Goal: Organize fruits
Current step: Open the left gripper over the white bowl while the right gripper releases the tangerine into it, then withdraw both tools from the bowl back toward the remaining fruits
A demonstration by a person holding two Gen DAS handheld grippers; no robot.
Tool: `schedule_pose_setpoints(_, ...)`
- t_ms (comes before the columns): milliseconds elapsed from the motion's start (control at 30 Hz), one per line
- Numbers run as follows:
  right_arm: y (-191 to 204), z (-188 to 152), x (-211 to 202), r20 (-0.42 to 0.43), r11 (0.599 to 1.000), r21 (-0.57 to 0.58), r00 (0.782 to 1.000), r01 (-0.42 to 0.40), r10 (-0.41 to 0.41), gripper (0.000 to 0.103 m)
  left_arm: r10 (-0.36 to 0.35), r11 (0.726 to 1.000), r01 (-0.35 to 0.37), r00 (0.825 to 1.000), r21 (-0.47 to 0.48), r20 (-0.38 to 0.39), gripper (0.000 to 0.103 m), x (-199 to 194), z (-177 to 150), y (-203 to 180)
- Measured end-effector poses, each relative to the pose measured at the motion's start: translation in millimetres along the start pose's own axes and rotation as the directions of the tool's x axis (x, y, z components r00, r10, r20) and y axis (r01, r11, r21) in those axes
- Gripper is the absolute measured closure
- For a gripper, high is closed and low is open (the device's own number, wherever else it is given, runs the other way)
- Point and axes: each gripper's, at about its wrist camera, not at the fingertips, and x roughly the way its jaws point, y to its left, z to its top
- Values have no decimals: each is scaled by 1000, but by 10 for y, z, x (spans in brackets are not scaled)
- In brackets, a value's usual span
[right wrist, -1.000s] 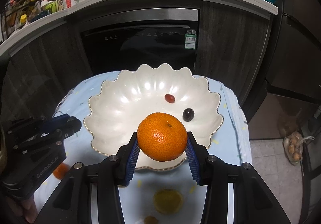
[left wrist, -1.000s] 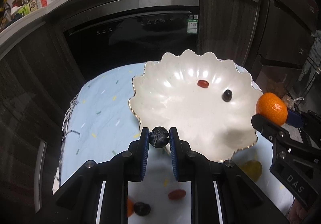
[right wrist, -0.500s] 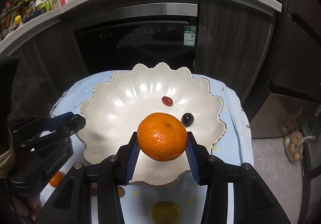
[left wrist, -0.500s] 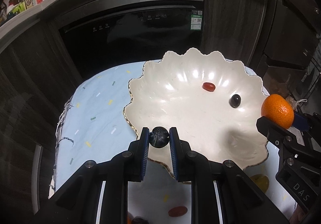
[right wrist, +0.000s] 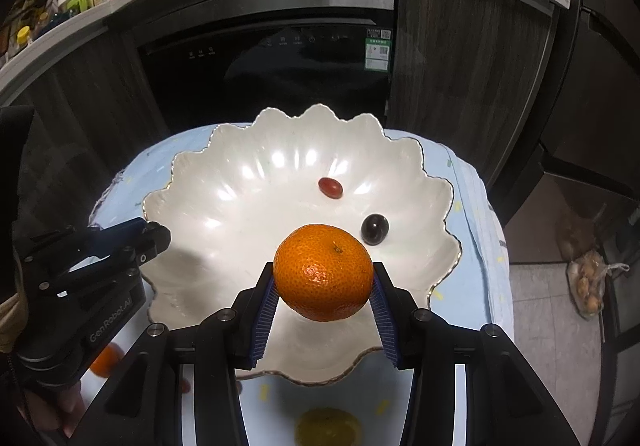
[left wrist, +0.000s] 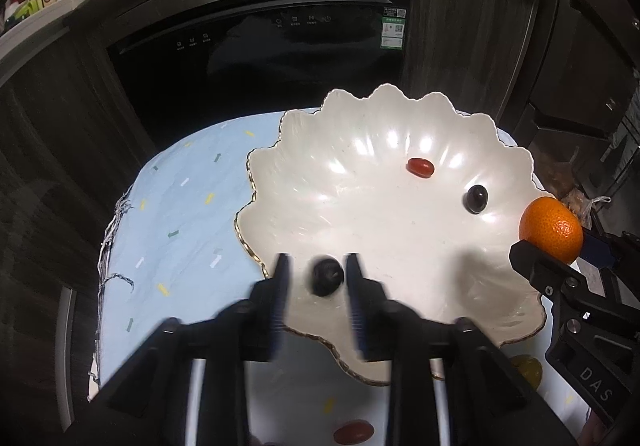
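A white scalloped plate (left wrist: 360, 206) (right wrist: 248, 214) lies on a light blue cloth. A red oval fruit (left wrist: 421, 168) (right wrist: 330, 187) and a dark grape (left wrist: 476, 198) (right wrist: 375, 229) rest inside it. My left gripper (left wrist: 317, 266) hangs over the plate's near left rim. Its jaws are opening, and a second dark grape (left wrist: 327, 278) sits blurred between the pads, free of both. My right gripper (right wrist: 323, 274) is shut on an orange mandarin (right wrist: 323, 272) (left wrist: 551, 228), held above the plate's near side.
On the cloth (left wrist: 180, 206) near me lie a red fruit (left wrist: 353, 432), a yellow-green fruit (right wrist: 328, 426) and a small orange fruit (right wrist: 105, 360). A black built-in appliance (left wrist: 260, 46) stands behind the table. A bag (right wrist: 588, 282) sits on the floor to the right.
My left jaws have spread and let go of the dark grape over the plate's edge. Both grippers have moved forward over the plate; the mandarin stays gripped.
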Motion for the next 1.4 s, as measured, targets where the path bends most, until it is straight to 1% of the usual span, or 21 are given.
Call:
schedule_pose_setpoints(33,-5,-1,2,-1,1000,2,1000,3,-3,56,3,1000,-3,1000,-2,7,58,-9,-1,1)
schedule_pose_setpoints(200,-29,-4,16,-15,1000,12,1000,16,-16,56,12,1000,-12,1000,-4,14,51,-44,-6,14)
schedule_pose_setpoints(233,-36,-6,19,-19,1000,15,1000,19,-19,53,15,1000,-15,1000,-4,16,49,-50,-6,16)
schedule_pose_setpoints(267,-44,-7,16,-19,1000,18,1000,23,-22,45,19,1000,-19,1000,-7,19,47,-63,-10,24)
schedule_pose_setpoints(333,-53,-1,-24,-1,999,22,999,40,-40,36,22,1000,-22,1000,-12,23,41,-88,-15,41)
schedule_pose_setpoints(367,-54,3,-59,13,998,22,999,50,-51,32,23,1000,-22,999,-16,25,39,-105,-17,50)
schedule_pose_setpoints(433,-42,19,-112,30,998,16,997,66,-67,30,23,1000,-22,999,-22,28,35,-133,-16,62)
schedule_pose_setpoints(700,-6,50,-261,59,997,12,996,70,-71,30,27,999,-25,998,-34,52,32,-313,-24,120)
schedule_pose_setpoints(1167,103,-16,-499,90,998,6,994,59,-60,30,41,998,-37,996,-51,83,32,-603,-139,225)
schedule_pose_setpoints(1400,168,-81,-568,95,998,-2,994,57,-56,30,46,997,-41,995,-59,86,32,-698,-244,288)
